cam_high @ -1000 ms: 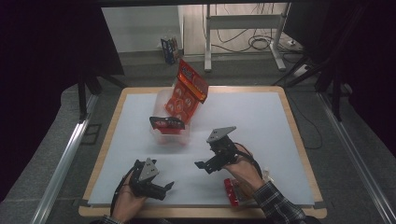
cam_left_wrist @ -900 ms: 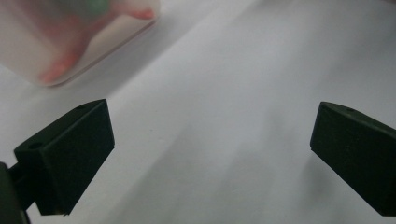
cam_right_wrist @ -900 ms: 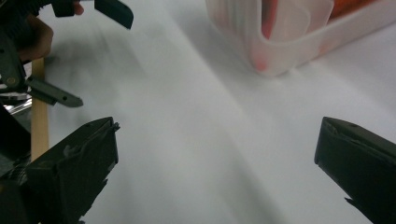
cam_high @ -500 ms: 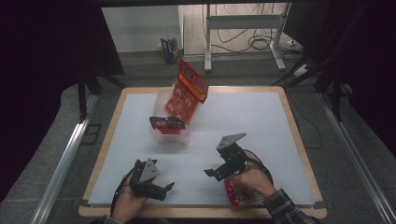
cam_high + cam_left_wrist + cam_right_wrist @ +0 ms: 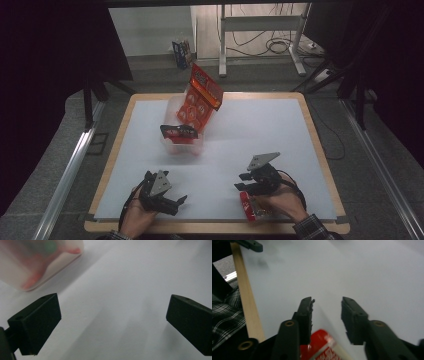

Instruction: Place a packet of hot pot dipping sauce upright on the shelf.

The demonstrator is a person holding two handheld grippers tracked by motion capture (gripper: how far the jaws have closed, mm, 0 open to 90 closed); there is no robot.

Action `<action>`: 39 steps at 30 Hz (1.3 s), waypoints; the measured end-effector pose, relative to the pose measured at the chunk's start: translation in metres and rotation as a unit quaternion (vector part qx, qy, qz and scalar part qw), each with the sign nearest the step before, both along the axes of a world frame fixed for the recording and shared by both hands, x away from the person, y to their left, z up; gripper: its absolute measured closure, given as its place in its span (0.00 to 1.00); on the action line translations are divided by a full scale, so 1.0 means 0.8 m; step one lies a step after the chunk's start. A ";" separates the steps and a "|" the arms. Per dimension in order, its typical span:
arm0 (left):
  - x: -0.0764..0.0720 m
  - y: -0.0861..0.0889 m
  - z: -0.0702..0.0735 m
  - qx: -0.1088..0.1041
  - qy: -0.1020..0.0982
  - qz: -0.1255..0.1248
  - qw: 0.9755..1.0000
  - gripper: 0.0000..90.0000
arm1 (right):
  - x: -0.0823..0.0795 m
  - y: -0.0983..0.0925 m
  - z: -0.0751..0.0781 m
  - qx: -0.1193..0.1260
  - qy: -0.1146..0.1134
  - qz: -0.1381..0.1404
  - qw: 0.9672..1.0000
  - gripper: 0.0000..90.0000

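A clear plastic bin (image 5: 172,145) stands left of the table's middle, with red snack packs (image 5: 201,97) leaning up out of it and a dark packet (image 5: 178,131) on its near rim. A small red packet (image 5: 247,205) lies by the front edge, under my right hand. My right gripper (image 5: 241,183) hovers just above it. Its jaws have just been closing and stand narrowed, with a bare gap between the pads (image 5: 327,308). The red packet (image 5: 322,343) shows low beneath the jaws. My left gripper (image 5: 179,202) rests wide open (image 5: 113,322) on the white mat, near the bin (image 5: 37,262).
The white mat (image 5: 250,130) covers a wooden-edged table (image 5: 320,150). The front wooden edge (image 5: 247,305) runs close beside the right gripper, next to a plaid sleeve (image 5: 224,312). Metal rails and cables lie on the floor beyond the table.
My right gripper has moved toward the front edge and a little right, over the red packet, and its jaws have narrowed. The left gripper, bin and packs have stayed put.
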State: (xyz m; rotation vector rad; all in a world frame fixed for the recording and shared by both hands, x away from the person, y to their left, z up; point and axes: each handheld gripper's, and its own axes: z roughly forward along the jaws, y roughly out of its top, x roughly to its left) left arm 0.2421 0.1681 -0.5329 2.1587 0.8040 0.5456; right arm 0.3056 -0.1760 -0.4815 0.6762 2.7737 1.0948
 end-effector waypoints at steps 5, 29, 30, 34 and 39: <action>0.000 -0.001 0.000 0.003 0.000 -0.002 1.000 0.00 | -0.011 -0.022 -0.001 0.000 0.009 -0.008 1.000 0.85; 0.000 -0.005 0.000 0.016 -0.007 -0.001 1.000 0.00 | -0.076 -0.104 -0.029 -0.057 0.035 -0.046 0.997 0.99; 0.000 -0.005 0.000 0.017 -0.007 -0.001 1.000 0.00 | -0.075 -0.103 -0.029 -0.063 0.030 -0.051 0.996 0.99; 0.000 -0.006 0.000 0.018 -0.008 -0.001 1.000 0.00 | -0.069 -0.093 -0.031 -0.080 0.012 -0.058 0.995 0.99; 0.000 -0.006 -0.001 0.018 -0.008 -0.002 1.000 0.00 | -0.057 -0.082 -0.034 -0.086 0.004 -0.065 0.994 0.99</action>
